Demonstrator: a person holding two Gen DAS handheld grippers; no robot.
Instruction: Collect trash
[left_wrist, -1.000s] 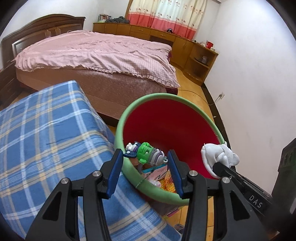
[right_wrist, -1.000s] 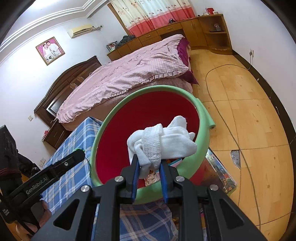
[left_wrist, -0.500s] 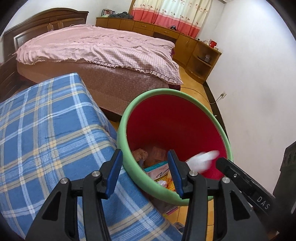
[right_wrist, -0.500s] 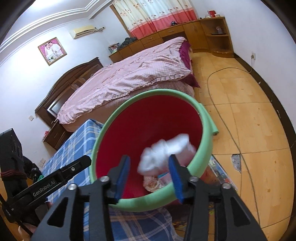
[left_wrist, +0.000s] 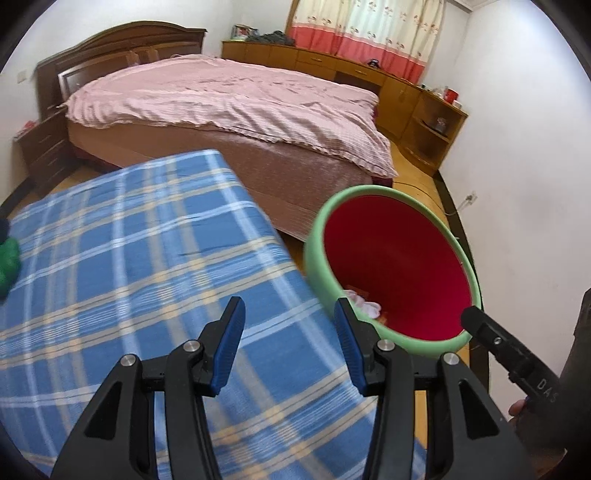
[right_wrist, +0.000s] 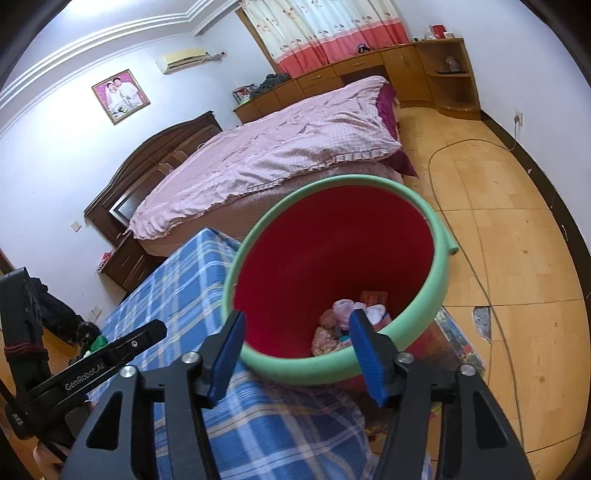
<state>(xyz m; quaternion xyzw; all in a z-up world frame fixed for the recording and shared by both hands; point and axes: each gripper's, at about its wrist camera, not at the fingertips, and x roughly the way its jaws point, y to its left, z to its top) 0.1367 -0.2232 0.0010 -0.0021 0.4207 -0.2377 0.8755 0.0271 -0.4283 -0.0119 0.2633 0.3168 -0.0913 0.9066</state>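
Note:
A red bin with a green foam rim (left_wrist: 314, 258) (right_wrist: 251, 236) stands beside the blue plaid bedcover (left_wrist: 129, 277) (right_wrist: 177, 280). At its bottom lies a white cloth (right_wrist: 347, 308) (left_wrist: 364, 304) among other scraps. My right gripper (right_wrist: 297, 321) hovers over the bin's near rim, its jaws opening with nothing between them. My left gripper (left_wrist: 289, 310) is open and empty above the plaid cover, just left of the bin. A small green thing (left_wrist: 7, 258) (right_wrist: 98, 343) lies at the cover's far left.
A large bed with a pink quilt (left_wrist: 229, 99) (right_wrist: 280, 147) stands behind the bin. Wooden cabinets (left_wrist: 406, 92) line the far wall. A cable (right_wrist: 480, 266) runs over the wooden floor right of the bin, and a colourful sheet (right_wrist: 458, 343) lies under it.
The right jaws spread and the white cloth fell from them into the bin. The green toy at the left fingertips is gone. The left gripper swung left, from the bin to over the plaid cover.

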